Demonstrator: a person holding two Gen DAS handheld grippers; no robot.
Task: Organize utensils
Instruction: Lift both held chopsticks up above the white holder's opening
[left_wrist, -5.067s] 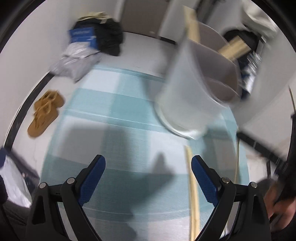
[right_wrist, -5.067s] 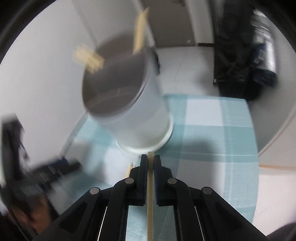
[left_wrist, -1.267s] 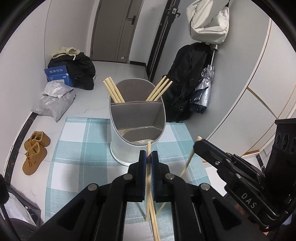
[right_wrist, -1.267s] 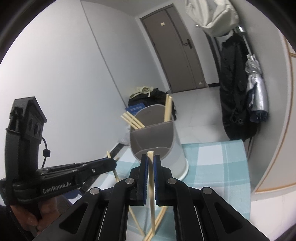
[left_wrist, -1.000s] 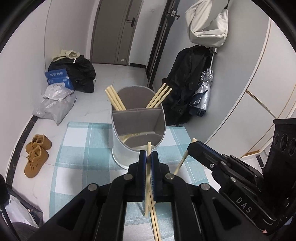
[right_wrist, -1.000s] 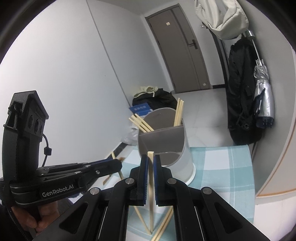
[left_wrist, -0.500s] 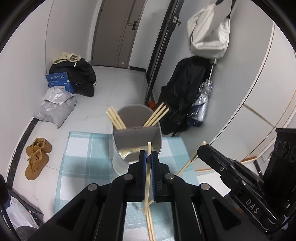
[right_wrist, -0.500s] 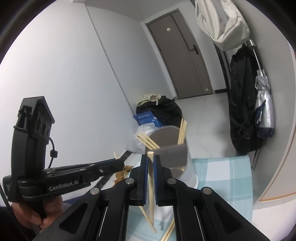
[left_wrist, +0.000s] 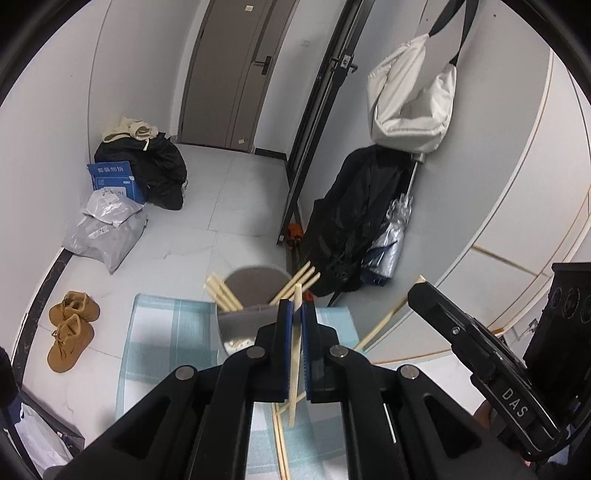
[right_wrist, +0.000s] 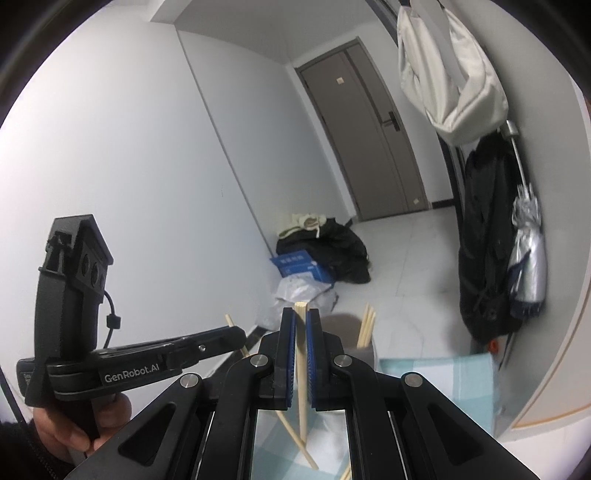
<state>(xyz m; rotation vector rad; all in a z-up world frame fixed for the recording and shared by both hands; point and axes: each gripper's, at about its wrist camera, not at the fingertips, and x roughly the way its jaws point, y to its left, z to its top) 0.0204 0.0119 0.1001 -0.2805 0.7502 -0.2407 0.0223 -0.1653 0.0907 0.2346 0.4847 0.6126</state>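
Wooden chopstick (left_wrist: 295, 343) clamped upright in left gripper (left_wrist: 296, 306).

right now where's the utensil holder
In the left wrist view the utensil holder stands low at centre on the checked mat, just beyond the left gripper; chopsticks lean inside it.

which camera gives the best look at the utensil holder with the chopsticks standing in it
The left wrist view. There the utensil holder shows its open top, inner divider and chopsticks leaning out both sides, though the left tool hides its front. In the right wrist view only a sliver of the rim peeks from behind the right tool.
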